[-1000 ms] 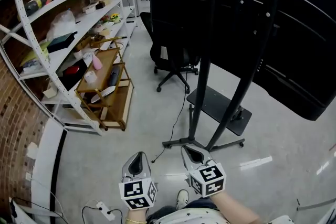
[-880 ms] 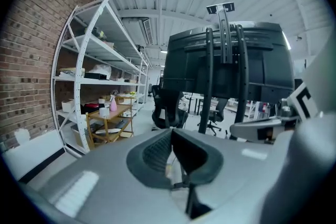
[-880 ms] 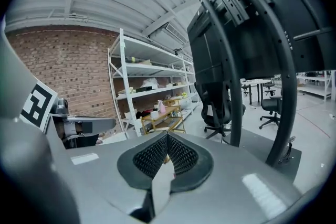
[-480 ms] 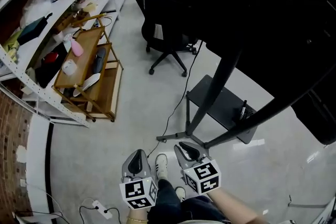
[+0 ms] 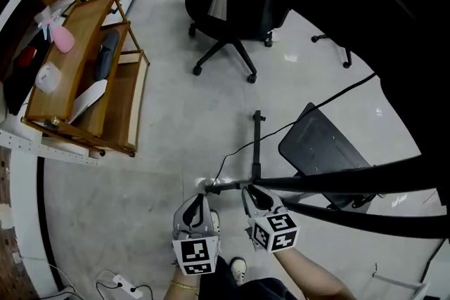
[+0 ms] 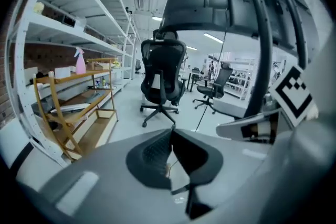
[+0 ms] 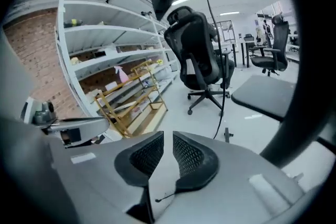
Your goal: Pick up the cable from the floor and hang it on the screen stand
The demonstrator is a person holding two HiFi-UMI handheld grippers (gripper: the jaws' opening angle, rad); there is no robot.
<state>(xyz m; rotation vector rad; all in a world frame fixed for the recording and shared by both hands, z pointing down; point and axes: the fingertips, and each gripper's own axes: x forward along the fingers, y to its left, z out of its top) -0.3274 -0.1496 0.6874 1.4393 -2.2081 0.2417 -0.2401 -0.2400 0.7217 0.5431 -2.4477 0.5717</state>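
Cable (image 5: 337,96): thin black line, runs from under the screen's edge across the floor (image 5: 176,123) to the foot of the screen stand (image 5: 351,185), ending just ahead of both grippers. Not held by either, not on the stand. In the right gripper view it also drops from above, passing in front of the chair on its way to the floor.

Screen (image 5: 365,3): big black panel, fills top right of head view, w/ the stand's dark poles slanting under it.

White shelving (image 5: 42,148) along the left edge. Wooden cart (image 5: 84,74) just beside it, tilted in view, w/ a pink bottle and other bits on its trays.

Black office chair (image 5: 228,3) top centre, near the screen.

Left gripper (image 5: 197,201): low centre, jaw tips together, nothing between. Right gripper (image 5: 253,193): just beside it, near the stand's foot, jaws a narrow slit apart, empty, only floor seen through the gap.

White power strip (image 5: 118,284) on floor bottom left, well apart from the cable.
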